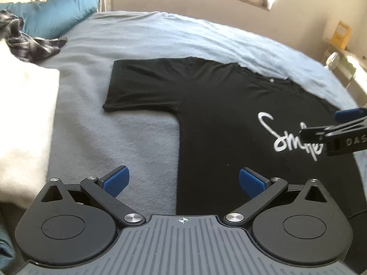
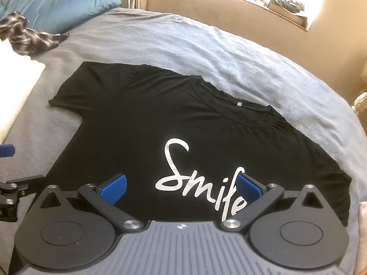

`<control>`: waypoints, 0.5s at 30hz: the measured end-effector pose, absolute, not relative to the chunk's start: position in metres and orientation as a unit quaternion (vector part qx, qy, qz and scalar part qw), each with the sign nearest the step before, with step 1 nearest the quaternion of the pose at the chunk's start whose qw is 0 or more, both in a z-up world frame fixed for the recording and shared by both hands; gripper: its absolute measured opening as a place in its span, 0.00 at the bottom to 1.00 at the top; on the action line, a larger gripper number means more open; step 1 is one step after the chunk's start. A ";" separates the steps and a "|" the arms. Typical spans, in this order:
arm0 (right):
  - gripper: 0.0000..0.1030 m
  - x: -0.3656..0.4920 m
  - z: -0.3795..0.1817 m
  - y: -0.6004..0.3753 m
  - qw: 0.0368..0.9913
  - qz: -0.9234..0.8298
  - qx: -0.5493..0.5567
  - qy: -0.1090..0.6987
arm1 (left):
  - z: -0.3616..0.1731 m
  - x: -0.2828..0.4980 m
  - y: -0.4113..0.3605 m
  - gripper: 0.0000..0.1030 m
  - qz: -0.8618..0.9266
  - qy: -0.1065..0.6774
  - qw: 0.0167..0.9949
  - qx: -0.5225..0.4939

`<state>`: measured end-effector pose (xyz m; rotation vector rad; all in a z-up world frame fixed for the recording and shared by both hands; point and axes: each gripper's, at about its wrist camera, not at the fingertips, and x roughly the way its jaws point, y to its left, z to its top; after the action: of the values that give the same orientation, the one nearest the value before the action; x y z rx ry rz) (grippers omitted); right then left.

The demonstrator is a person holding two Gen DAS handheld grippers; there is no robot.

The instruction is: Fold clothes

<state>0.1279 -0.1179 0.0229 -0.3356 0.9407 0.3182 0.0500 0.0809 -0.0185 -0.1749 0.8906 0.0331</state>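
Nearest in the left wrist view, the left tool [image 1: 182,184] has its blue pads [image 1: 115,181] spread wide with nothing between them. It hangs over the bed [image 1: 128,137], above the line where the grey-blue blanket meets the side edge of the black T-shirt [image 1: 218,105].

In the right wrist view the right tool [image 2: 181,189] is likewise spread and empty, poised over the shirt's chest, its fingers framing the white script print [image 2: 199,181] that reads "Smile". Whether either tool touches the cloth cannot be told.

The T-shirt lies flat and unfolded, front up, on the bed. One short sleeve [image 1: 142,84] is stretched out sideways, and the collar [image 2: 238,105] with a small pale tag points away from the cameras.

Each tool shows at the edge of the other's view. The right one enters over the print from the right; the left one sits at the left border beside the shirt's side.

To the left of the shirt, a white folded cloth [image 1: 25,123] rests on the blanket, apart from the sleeve. Beyond it lies a crumpled plaid garment [image 1: 29,41], touching a teal pillow [image 1: 57,11].

Farther off, a beige upholstered wall [image 2: 206,11] runs behind the bed. Above it a sunlit ledge holds a shallow box [image 2: 286,9] with dark crumpled material in it; what that is cannot be made out.
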 end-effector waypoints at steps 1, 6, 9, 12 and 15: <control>1.00 0.128 0.023 -0.118 0.866 0.153 -0.160 0.449 | -0.019 0.050 0.080 1.00 0.018 0.431 0.899 -0.081; 1.00 0.126 0.024 -0.118 0.866 0.155 -0.154 0.449 | -0.017 0.050 0.071 1.00 0.032 0.428 0.902 -0.044; 1.00 0.126 0.024 -0.118 0.866 0.153 -0.151 0.452 | -0.013 0.053 0.065 1.00 0.061 0.424 0.903 -0.010; 1.00 0.125 0.023 -0.117 0.863 0.149 -0.154 0.458 | -0.009 0.053 0.061 1.00 0.084 0.413 0.907 0.021; 1.00 0.124 0.023 -0.119 0.862 0.150 -0.153 0.460 | -0.006 0.051 0.061 1.00 0.092 0.400 0.912 0.028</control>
<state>0.1242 -0.1185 0.0227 -0.3218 0.9643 0.3140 0.0509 0.0611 -0.0055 0.0572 0.8241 0.1899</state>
